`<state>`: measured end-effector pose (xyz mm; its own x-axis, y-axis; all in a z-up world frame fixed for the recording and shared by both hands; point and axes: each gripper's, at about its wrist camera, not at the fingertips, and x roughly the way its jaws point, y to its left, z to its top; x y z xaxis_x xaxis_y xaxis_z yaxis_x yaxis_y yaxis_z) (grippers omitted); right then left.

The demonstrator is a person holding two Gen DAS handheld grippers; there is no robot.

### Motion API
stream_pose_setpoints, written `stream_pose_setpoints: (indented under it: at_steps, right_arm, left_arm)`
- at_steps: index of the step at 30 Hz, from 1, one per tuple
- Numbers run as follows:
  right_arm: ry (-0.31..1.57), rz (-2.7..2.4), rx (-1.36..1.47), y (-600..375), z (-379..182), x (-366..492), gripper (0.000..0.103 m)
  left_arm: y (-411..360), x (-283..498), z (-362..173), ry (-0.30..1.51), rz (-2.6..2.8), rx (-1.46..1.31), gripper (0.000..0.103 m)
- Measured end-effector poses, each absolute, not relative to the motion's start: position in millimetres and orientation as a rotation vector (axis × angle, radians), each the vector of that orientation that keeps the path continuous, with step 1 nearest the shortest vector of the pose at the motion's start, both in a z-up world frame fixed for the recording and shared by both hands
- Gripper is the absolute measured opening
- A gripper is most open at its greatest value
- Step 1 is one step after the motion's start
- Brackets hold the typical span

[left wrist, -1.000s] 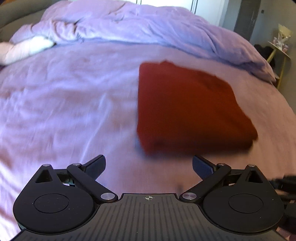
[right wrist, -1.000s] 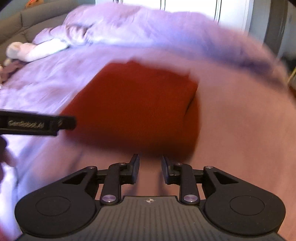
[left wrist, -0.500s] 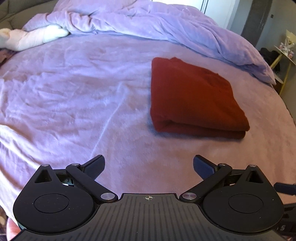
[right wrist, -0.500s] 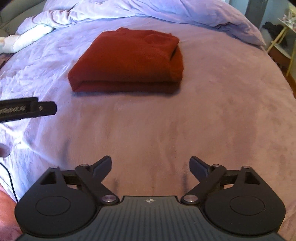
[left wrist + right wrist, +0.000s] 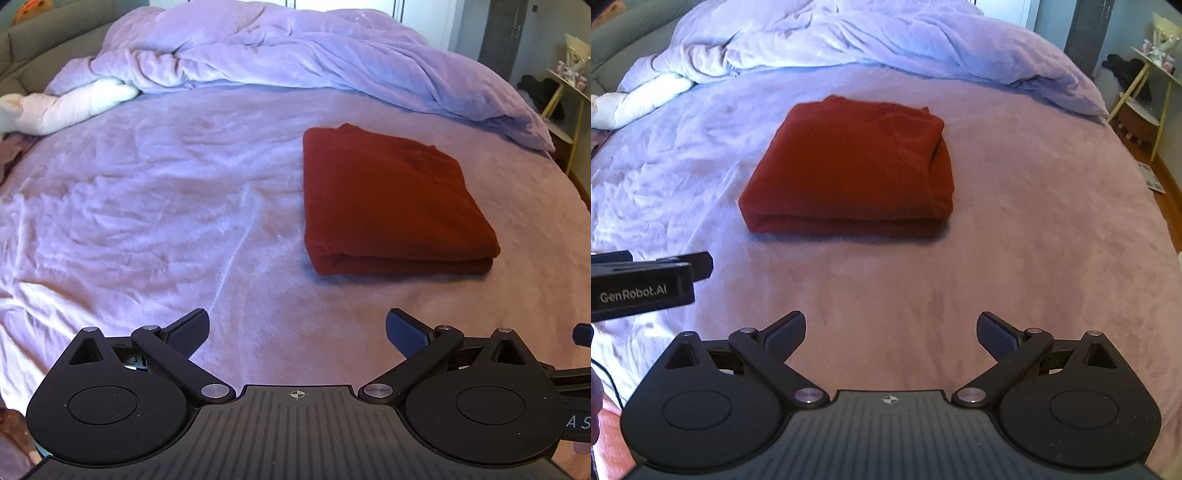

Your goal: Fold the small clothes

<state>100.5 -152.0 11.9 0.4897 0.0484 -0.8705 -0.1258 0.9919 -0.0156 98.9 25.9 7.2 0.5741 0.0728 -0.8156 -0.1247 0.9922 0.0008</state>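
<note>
Bed (image 5: 147,206), lilac cover, fills both views; rumpled duvet (image 5: 295,55) bunched along the far edge. Dark red garment (image 5: 849,162) lies near mid-bed as a squared, stacked bundle, fold edge toward the cameras, nothing touching it. Right gripper (image 5: 891,332): fingers have just been opening from near-closed to wide, nothing between them, and it now sits well back from the bundle it was close over a second ago. Left gripper (image 5: 297,330): fingers wide, empty, also apart from the cloth. Judgement: release made; this garment's fold looks finished.
</note>
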Motion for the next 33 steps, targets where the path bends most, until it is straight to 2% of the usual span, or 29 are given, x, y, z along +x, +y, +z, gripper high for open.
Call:
stream_pose_setpoints:
  at_steps: [33]
  right_arm:
    - [1.05,0.065,-0.093,-149.6,20.5,106.3,0.099]
  left_arm:
    - [19.3,101.8,3.7,0.998,0.093,-0.033,0.103]
